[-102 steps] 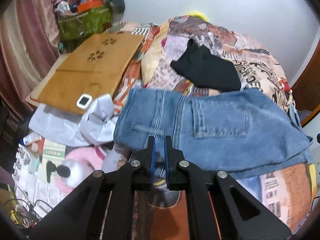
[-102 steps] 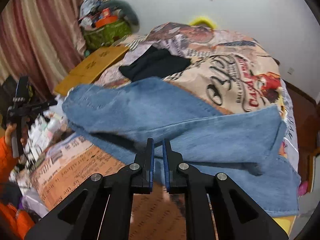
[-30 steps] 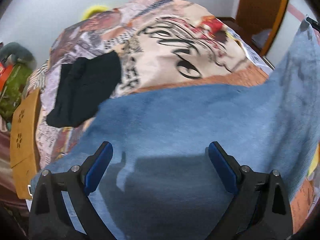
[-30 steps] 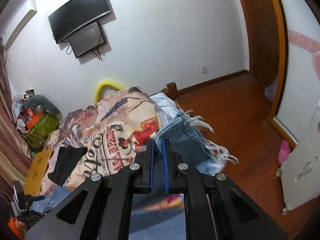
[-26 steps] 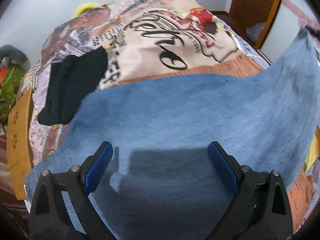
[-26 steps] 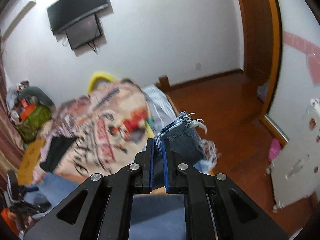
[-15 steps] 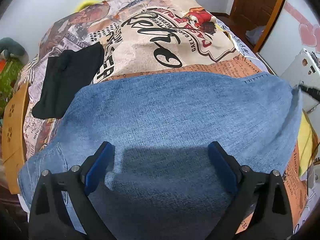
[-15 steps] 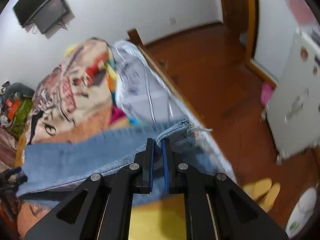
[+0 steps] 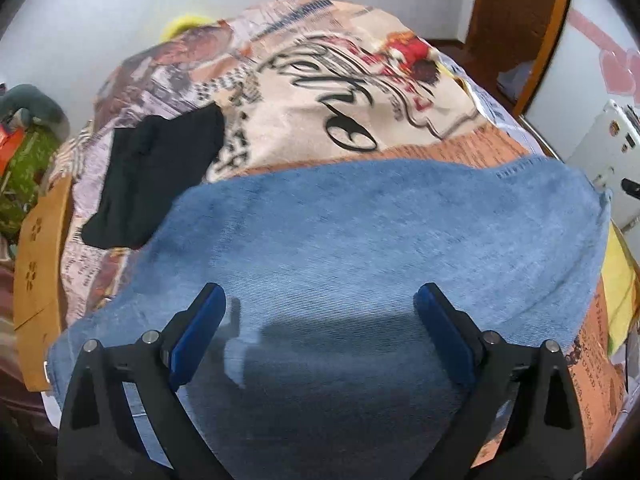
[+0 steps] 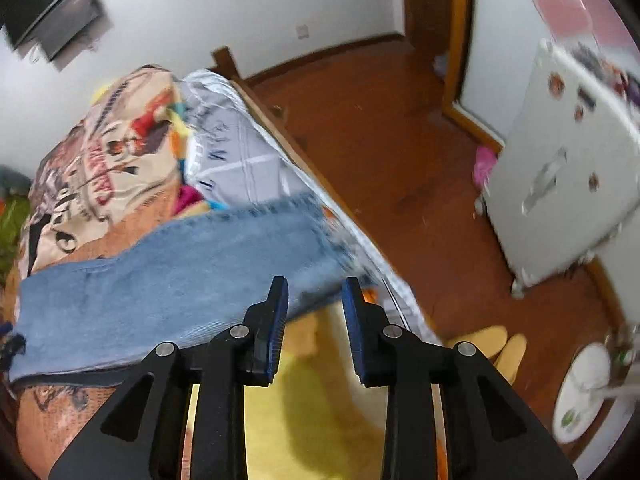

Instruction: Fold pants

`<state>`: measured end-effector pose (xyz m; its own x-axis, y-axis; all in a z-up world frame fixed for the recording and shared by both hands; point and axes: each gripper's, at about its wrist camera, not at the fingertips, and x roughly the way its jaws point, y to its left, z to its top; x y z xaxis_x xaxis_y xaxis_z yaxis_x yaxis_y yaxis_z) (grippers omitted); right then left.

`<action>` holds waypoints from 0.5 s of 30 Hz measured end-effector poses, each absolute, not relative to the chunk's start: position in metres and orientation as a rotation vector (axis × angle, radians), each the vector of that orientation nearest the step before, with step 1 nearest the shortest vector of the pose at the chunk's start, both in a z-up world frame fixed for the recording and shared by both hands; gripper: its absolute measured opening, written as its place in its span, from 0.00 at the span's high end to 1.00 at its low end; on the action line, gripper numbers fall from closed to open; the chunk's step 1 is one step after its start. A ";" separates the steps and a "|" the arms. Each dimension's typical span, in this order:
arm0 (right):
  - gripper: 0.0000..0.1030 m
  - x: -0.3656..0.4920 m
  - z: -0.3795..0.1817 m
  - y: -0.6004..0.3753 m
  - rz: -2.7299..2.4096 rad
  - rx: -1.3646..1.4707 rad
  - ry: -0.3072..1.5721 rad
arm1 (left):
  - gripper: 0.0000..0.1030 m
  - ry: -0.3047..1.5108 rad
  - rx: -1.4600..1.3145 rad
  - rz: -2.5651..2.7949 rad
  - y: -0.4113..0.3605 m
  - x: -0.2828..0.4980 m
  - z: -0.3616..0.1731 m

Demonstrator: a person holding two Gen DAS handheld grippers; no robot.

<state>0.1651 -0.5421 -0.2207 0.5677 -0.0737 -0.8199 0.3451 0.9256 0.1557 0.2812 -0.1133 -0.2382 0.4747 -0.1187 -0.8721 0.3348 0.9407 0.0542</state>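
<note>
One fold is done: the jeans (image 9: 360, 248) lie doubled mid-frame; both claws, left claw (image 9: 320, 332) and right claw (image 10: 316, 316), are released; more folds are left.

Both wrist cams tilted down, close; share jeans (image 9: 360, 240), bedspread (image 9: 320, 92).

Left gripper (image 9: 320, 330): two matte black plastic fingers built as open triangular linkage frames, each with round silver screw heads at the pivots and a long blue pad (image 9: 198, 334) lining the inner face of the tip. Right gripper (image 10: 315, 320): same build, black angular linkage arms with triangular cut-outs, silver screws at the joints, and ribbed blue pads (image 10: 279, 326) on the inner faces of narrow black fingertips. No cables, markings or sleeves visible in either wrist view.
</note>
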 end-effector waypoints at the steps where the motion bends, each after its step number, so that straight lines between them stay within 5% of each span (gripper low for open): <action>1: 0.70 0.167 -0.216 -0.537 -0.240 0.302 0.925 | 0.06 1.027 0.217 -0.264 -0.106 0.282 -0.233; 15: 0.59 0.242 -0.141 -0.344 0.232 0.064 0.753 | 0.06 0.877 0.041 0.062 0.071 0.283 -0.180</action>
<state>0.2418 -0.3437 -0.1407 0.7052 0.2317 -0.6700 -0.1862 0.9724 0.1404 0.2834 0.0714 -0.1801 0.6377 0.0713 -0.7670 -0.0380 0.9974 0.0612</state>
